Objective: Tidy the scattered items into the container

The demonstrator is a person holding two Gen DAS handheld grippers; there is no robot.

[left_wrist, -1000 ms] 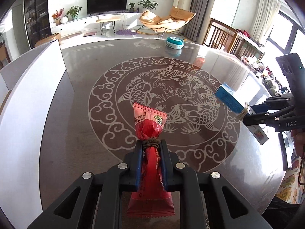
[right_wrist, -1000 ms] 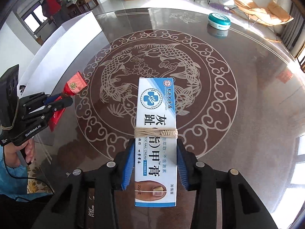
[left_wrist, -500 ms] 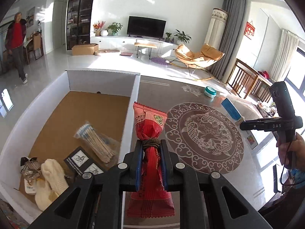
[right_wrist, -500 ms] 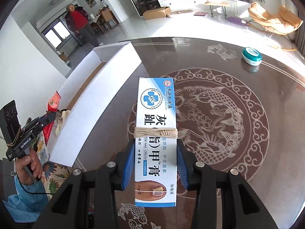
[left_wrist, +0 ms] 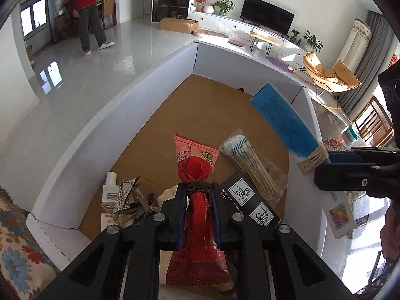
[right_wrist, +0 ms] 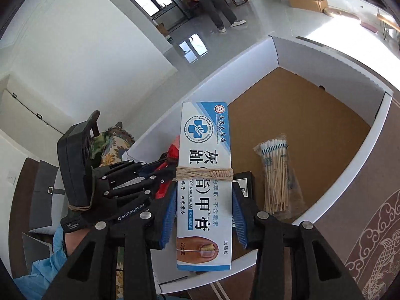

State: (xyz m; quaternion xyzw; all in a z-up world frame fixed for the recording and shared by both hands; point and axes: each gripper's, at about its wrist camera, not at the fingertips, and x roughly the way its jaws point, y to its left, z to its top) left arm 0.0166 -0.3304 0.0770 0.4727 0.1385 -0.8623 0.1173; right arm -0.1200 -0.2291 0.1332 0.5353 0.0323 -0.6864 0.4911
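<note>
While both grippers hang over the white cardboard box [left_wrist: 75, 150], my left gripper [left_wrist: 198, 197] pinches a red snack packet [left_wrist: 197, 175]; my right gripper [right_wrist: 203, 200], its jaws opening, grips a blue-and-white cream carton [right_wrist: 203, 150].

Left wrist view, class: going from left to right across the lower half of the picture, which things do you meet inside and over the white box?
White bottle → sparkly hair clip → red snack packet in the left gripper → bag of cotton swabs → blue and white cream box → right gripper.
</note>
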